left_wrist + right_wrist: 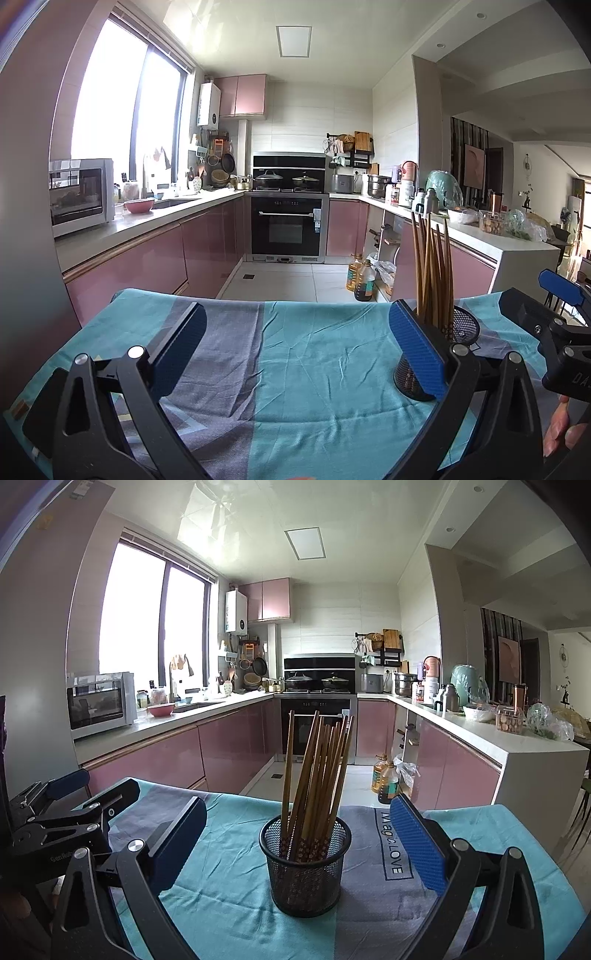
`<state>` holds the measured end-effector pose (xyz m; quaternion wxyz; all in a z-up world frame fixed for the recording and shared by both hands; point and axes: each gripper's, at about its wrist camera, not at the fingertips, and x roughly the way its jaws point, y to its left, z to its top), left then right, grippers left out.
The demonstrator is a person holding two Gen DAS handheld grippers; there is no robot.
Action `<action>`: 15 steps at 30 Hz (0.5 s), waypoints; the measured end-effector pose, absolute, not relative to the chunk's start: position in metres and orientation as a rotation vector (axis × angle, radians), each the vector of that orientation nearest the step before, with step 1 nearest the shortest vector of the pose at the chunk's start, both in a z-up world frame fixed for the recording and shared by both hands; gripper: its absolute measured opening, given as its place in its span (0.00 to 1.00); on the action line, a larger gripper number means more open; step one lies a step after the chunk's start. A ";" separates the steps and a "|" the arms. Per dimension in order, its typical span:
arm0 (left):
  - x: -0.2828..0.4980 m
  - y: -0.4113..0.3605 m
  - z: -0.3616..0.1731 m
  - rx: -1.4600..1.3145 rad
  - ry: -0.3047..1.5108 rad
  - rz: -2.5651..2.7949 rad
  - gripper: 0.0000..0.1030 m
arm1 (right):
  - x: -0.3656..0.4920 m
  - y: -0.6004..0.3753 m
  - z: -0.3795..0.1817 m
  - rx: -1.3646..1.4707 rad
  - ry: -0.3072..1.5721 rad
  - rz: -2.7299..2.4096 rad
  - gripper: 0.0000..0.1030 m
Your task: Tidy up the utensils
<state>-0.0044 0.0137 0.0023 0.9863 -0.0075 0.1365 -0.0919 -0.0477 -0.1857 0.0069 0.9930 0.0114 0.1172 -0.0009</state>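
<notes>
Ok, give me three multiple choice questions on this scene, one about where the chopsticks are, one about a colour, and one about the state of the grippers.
1. Where are the chopsticks?
A. flat on the cloth
B. upright in the mesh holder
C. in the sink

2. What colour are the gripper pads?
A. blue
B. red
C. white

3. What state is the right gripper in?
A. shut on the holder
B. shut on a chopstick
C. open

Answers:
1 B, their lower ends sit inside the black mesh cup.
2 A, both wrist views show blue pads.
3 C, its fingers stand wide apart, either side of the holder, touching nothing.
</notes>
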 end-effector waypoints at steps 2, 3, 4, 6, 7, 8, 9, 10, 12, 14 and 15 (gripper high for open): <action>-0.004 0.014 0.002 -0.019 0.276 -0.190 0.94 | -0.048 -0.187 0.007 0.026 0.230 -0.005 0.93; -0.004 0.012 0.002 -0.018 0.277 -0.191 0.94 | -0.048 -0.187 0.007 0.028 0.232 -0.004 0.93; -0.005 0.013 0.002 -0.016 0.277 -0.190 0.94 | -0.047 -0.188 0.007 0.029 0.232 -0.005 0.93; -0.005 0.012 0.001 -0.016 0.280 -0.194 0.94 | -0.047 -0.188 0.007 0.029 0.233 -0.003 0.93; -0.004 0.012 0.001 -0.016 0.281 -0.194 0.94 | -0.047 -0.188 0.007 0.029 0.233 -0.003 0.93; -0.004 0.012 0.001 -0.016 0.282 -0.194 0.95 | -0.047 -0.187 0.007 0.028 0.232 -0.004 0.93; -0.004 0.012 0.000 -0.017 0.285 -0.195 0.94 | -0.046 -0.187 0.007 0.028 0.233 -0.003 0.93; -0.004 0.012 0.000 -0.017 0.286 -0.195 0.94 | -0.046 -0.187 0.007 0.028 0.234 -0.003 0.93; -0.005 0.013 0.000 -0.016 0.286 -0.195 0.94 | -0.045 -0.187 0.007 0.028 0.236 -0.004 0.93; -0.005 0.013 0.000 -0.016 0.287 -0.196 0.94 | -0.045 -0.187 0.007 0.030 0.237 -0.003 0.93; -0.005 0.013 0.000 -0.015 0.286 -0.194 0.94 | -0.045 -0.187 0.007 0.030 0.237 -0.005 0.93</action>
